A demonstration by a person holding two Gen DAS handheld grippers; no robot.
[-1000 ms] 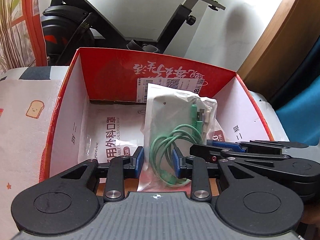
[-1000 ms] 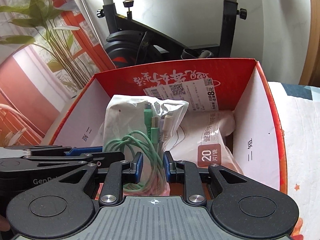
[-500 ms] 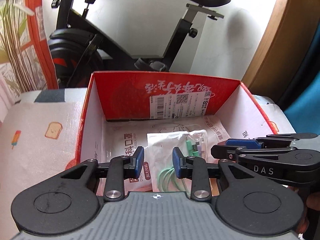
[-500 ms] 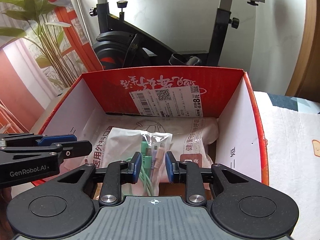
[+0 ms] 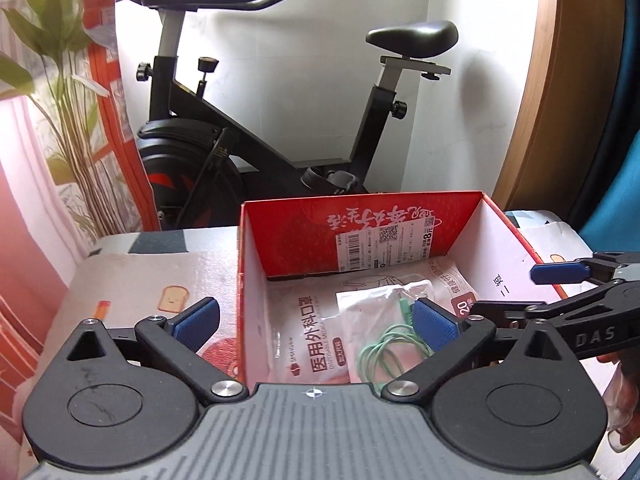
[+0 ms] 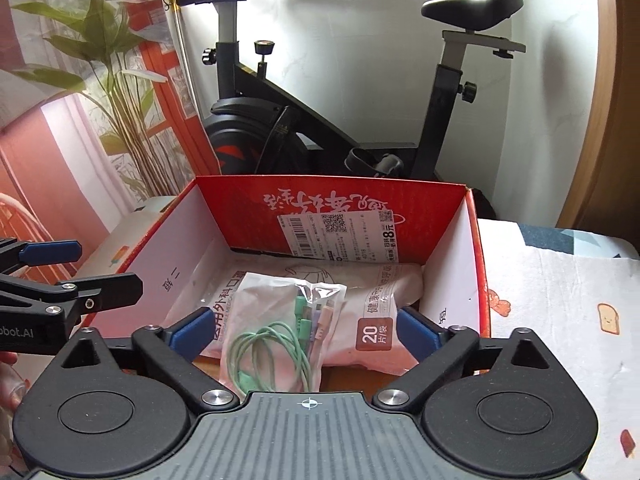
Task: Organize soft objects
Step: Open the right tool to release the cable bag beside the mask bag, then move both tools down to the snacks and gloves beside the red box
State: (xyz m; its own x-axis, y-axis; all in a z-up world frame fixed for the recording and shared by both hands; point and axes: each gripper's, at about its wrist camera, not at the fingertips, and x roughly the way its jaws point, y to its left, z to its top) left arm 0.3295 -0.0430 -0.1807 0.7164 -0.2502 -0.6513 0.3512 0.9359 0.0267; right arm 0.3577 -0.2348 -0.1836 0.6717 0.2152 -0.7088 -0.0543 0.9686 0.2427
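A clear bag of green cables (image 5: 372, 308) (image 6: 280, 320) lies flat on a pink-white mask pack (image 5: 304, 332) (image 6: 384, 304) inside the red cardboard box (image 5: 360, 224) (image 6: 340, 196). My left gripper (image 5: 316, 324) hovers above the box's near left side, its jaws opening wide with nothing between the blue pads. My right gripper (image 6: 304, 334) hangs over the box's near edge, its jaws also opening, and the bag lies below them untouched. Each gripper shows in the other's view: the right gripper (image 5: 532, 290) at the right edge, the left gripper (image 6: 80, 270) at the left edge.
An exercise bike (image 5: 248, 152) (image 6: 360, 120) stands right behind the box against a white wall. A leafy plant (image 6: 100, 40) and curtain are at the left. The box sits on a cloth with toast prints (image 6: 560, 300). A wooden panel (image 5: 560, 80) rises at the right.
Both grippers let go of the cable bag, which dropped flat onto the mask pack. Both lifted and drew back from the box, and their jaws spread wide.
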